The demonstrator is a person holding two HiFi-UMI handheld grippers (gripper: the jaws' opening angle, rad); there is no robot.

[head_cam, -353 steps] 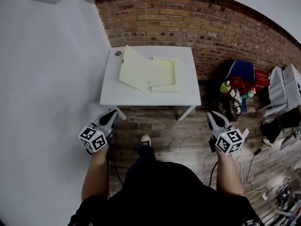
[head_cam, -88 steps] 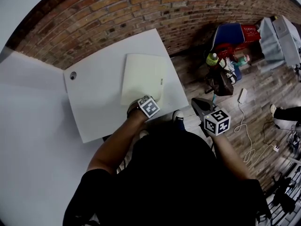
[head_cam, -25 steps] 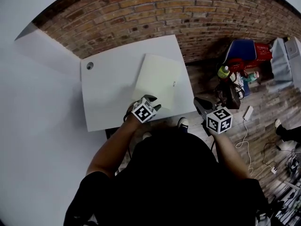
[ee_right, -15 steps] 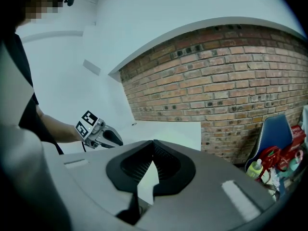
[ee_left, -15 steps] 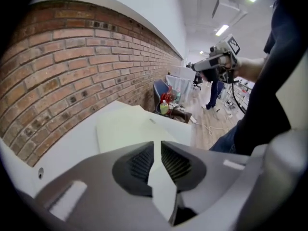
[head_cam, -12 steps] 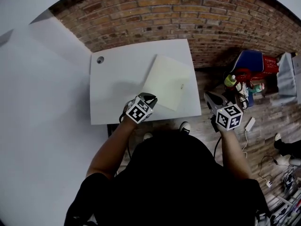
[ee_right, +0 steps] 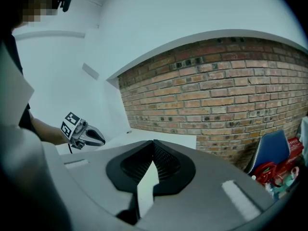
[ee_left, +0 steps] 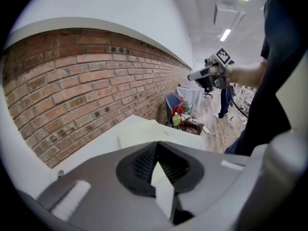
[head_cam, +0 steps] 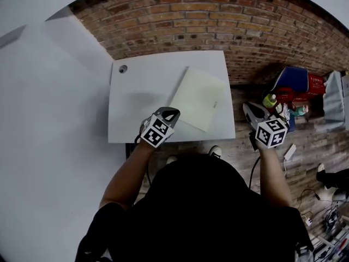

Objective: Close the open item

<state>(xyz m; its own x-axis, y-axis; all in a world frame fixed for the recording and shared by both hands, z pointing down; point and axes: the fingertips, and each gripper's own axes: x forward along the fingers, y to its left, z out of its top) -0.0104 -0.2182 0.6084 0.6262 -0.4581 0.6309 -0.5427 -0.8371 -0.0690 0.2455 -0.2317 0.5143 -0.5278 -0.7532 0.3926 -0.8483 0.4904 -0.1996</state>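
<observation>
With your left gripper (head_cam: 170, 111) now drawn back and shut on nothing, like your empty, closed right gripper (head_cam: 247, 106), the pale folder (head_cam: 199, 100) lies closed flat on the white table (head_cam: 136, 89), so the task looks done.

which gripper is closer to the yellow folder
Left. The left gripper is right beside the folder's left edge; the right gripper is beyond the table's right edge.

No text can be read; a tiny dark mark (head_cam: 215, 103) on the pale yellow-green flat folder (head_cam: 197, 98) may be print, too small to tell.
</observation>
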